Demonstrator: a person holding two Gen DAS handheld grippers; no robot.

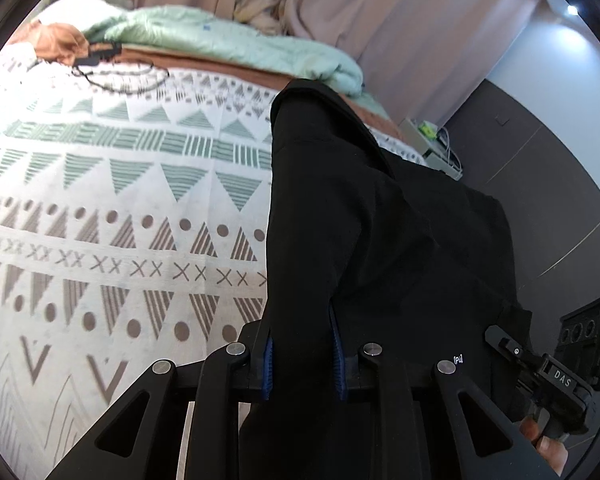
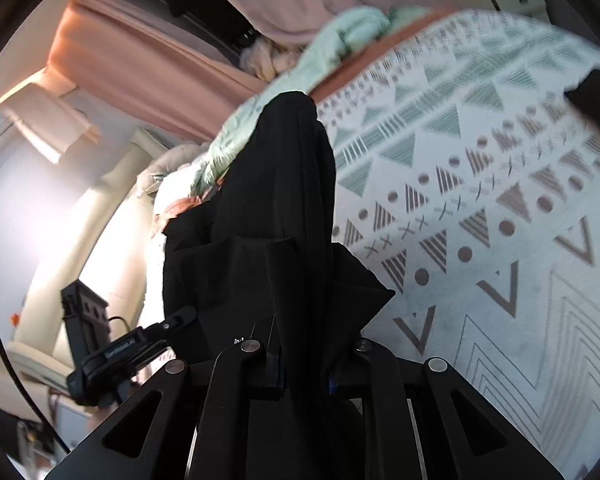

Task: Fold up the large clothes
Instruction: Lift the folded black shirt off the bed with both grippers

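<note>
Over a bed (image 1: 120, 208) with a patterned blanket (image 2: 480, 208), the black garment (image 1: 380, 220) hangs lifted, the left gripper (image 1: 303, 354) and right gripper (image 2: 304, 368) each with jaws clamped on its cloth.

A home bedroom. A bed (image 1: 100, 208) takes up most of the view, spread with a white geometric-patterned cover, a rumpled mint-green quilt (image 1: 236, 46) bunched along its far side. Pink curtains (image 1: 412, 20) hang behind it.
</note>
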